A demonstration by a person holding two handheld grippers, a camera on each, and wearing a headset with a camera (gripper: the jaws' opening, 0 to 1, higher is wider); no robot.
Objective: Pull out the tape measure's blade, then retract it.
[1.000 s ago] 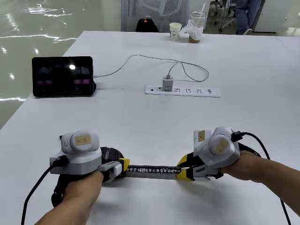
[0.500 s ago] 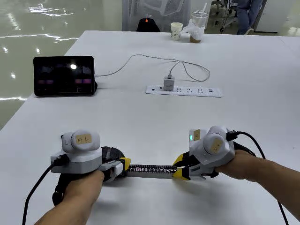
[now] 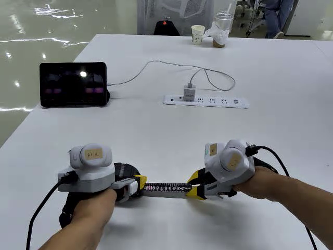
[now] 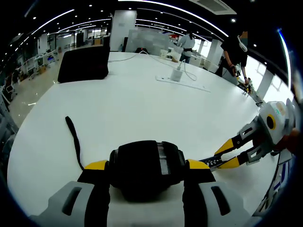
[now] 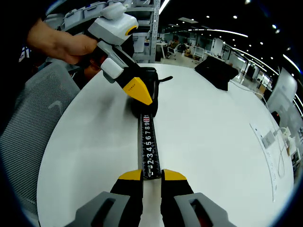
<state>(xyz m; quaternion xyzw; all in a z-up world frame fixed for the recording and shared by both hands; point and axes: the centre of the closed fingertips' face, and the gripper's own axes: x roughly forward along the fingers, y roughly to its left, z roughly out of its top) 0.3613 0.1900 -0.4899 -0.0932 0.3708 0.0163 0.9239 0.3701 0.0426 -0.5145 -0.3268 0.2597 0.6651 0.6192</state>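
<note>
Black, rounded tape measure case (image 4: pixel 142 156) sits clamped in the jaws of the left gripper (image 4: pixel 147 164) on the white table (image 3: pixel 156 130), the right gripper (image 5: pixel 152 175) pinching its extended black numbered blade (image 5: pixel 148 146).

White table (image 3: pixel 156 130): tablet (image 3: pixel 74 84), power strip (image 3: pixel 206 101), paper cup (image 3: pixel 197 34), tape measure (image 3: pixel 126 172).

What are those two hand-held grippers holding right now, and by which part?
The left hand-held gripper clamps the tape measure case by its two sides; the right hand-held gripper pinches the blade at its free end.
</note>
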